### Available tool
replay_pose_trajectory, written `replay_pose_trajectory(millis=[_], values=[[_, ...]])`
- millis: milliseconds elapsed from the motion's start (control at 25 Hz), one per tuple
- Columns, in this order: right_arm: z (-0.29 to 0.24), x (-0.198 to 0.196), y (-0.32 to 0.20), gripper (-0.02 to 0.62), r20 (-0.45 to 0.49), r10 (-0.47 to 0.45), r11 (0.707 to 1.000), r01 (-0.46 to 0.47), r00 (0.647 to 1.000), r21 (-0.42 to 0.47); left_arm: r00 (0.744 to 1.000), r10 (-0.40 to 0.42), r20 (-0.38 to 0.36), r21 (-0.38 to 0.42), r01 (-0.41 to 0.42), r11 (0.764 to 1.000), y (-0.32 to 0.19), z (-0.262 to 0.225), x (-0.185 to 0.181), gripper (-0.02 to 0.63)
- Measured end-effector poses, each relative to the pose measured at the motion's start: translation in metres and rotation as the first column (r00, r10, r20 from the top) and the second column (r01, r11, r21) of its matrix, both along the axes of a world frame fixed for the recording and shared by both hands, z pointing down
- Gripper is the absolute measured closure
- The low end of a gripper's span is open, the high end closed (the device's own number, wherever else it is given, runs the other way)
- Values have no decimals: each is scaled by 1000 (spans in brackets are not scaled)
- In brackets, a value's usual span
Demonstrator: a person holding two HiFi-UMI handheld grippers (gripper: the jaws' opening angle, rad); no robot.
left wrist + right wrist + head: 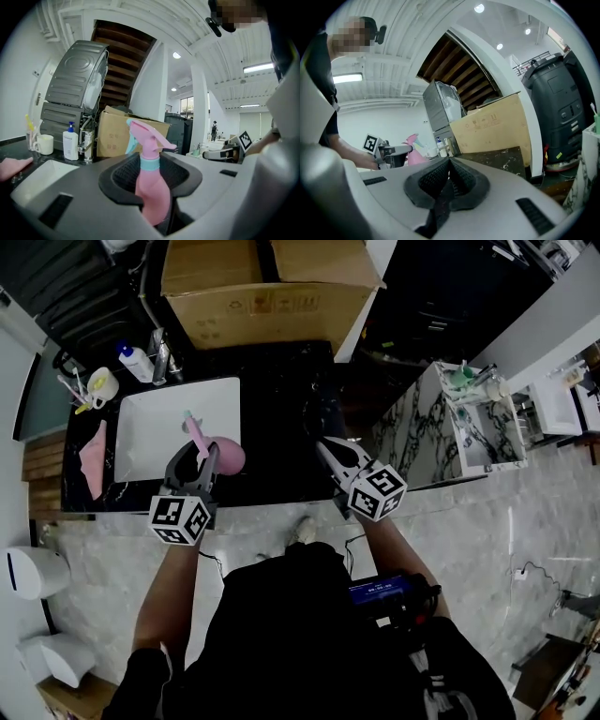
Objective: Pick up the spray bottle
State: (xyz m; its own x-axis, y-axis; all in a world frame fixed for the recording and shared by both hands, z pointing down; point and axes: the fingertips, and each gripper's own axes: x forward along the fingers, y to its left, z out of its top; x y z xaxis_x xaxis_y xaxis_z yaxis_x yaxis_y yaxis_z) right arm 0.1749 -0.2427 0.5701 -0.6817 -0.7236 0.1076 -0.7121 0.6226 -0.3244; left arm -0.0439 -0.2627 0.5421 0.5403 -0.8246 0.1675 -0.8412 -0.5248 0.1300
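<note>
My left gripper (201, 461) is shut on the pink spray bottle (227, 455), which has a pale blue collar and trigger. It holds the bottle upright above the front edge of the white sink (150, 418). In the left gripper view the bottle (151, 187) stands between the black pads (121, 174), nozzle pointing right. My right gripper (324, 448) hovers over the dark counter (281, 409) to the right, shut with nothing between its fingers. In the right gripper view its pads (435, 179) meet, and the bottle (411, 151) shows at the far left.
A cardboard box (267, 287) stands behind the counter. A white pump bottle (138, 362), a tap (161, 357) and a mug with toothbrushes (101, 385) sit at the sink's back left. A pink cloth (94, 457) lies left of it. A marble unit with a white rack (478, 413) stands right.
</note>
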Motion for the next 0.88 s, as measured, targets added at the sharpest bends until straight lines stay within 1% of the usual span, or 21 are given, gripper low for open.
replay_pose_trajectory(millis=[240, 640, 760, 880], values=[[-2, -34, 23, 569, -11, -36, 999, 36, 999, -1, 999, -35, -3, 1, 35, 999, 35, -1, -35, 471], [-9, -91, 51, 569, -24, -121, 993, 121, 992, 13, 992, -127, -10, -8, 127, 992, 93, 1, -95, 471], [-10, -111, 59, 570, -28, -155, 988, 155, 988, 19, 987, -158, -11, -7, 158, 987, 111, 1, -114, 471], [-12, -132, 68, 569, -28, -213, 976, 214, 977, 34, 982, -190, -2, 5, 190, 982, 129, 1, -131, 471]])
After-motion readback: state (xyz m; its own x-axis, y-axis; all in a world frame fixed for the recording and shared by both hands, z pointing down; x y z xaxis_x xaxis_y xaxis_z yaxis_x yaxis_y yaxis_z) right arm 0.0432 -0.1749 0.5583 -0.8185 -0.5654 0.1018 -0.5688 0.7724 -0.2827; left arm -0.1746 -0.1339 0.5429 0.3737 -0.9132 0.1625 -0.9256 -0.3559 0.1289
